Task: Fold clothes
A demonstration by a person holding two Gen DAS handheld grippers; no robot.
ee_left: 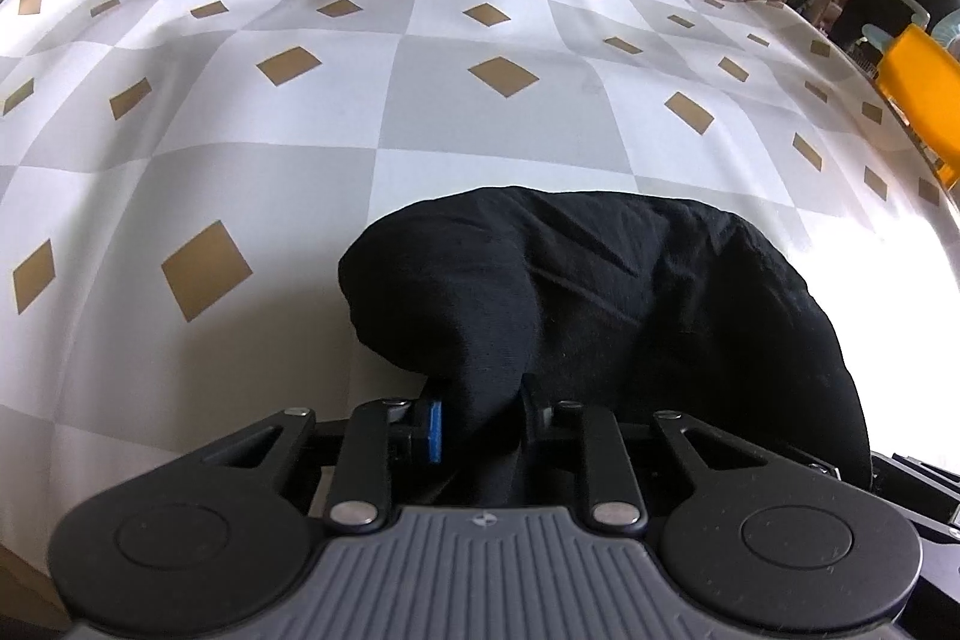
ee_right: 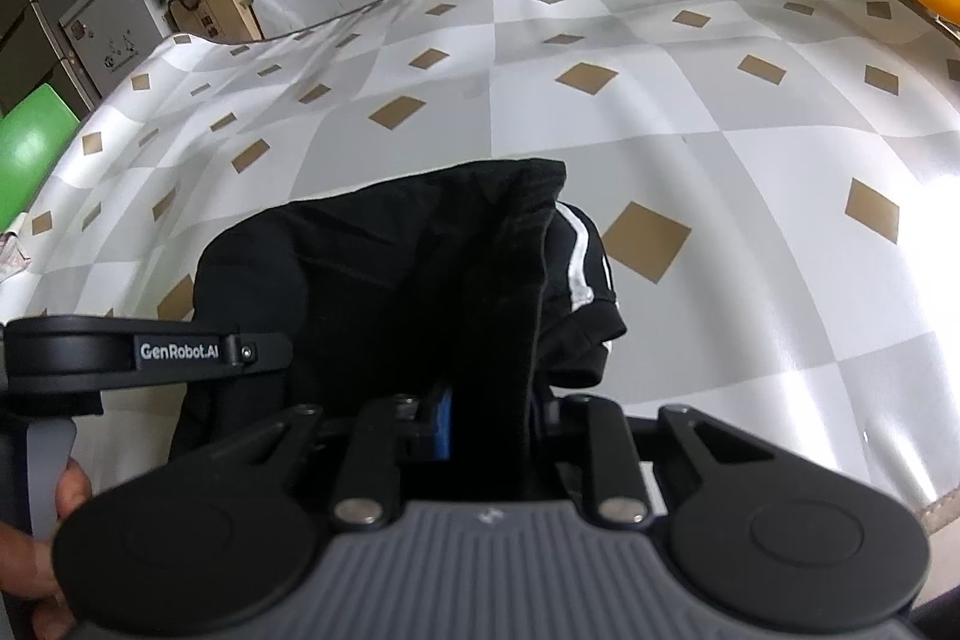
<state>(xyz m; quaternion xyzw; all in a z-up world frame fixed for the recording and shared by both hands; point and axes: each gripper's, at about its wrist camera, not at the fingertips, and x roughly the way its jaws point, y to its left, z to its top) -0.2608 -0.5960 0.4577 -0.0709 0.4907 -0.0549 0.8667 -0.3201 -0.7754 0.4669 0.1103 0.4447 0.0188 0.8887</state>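
Black garment [ee_left: 600,292]: matt knit cloth, soft creases; smooth white stripe trim [ee_right: 579,256] on the sleeve. Tablecloth [ee_left: 420,100]: smooth glossy sheet, looks like vinyl, glare patches. Left gripper [ee_left: 480,418] and right gripper [ee_right: 489,418]: matt black plastic links, bright metal rivets, ribbed grey matt housing, blue pad. Yellow chair [ee_left: 918,94]: glossy plastic.

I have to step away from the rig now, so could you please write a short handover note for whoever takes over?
Left gripper: shut on the black garment.
Right gripper: shut on the same garment, on the side with the white stripes.
The garment lies bunched at the near edge of the checked tablecloth.
Done: both grips taken.
Left: probably lift, spread it flat, then fold; no neat fold shows yet.
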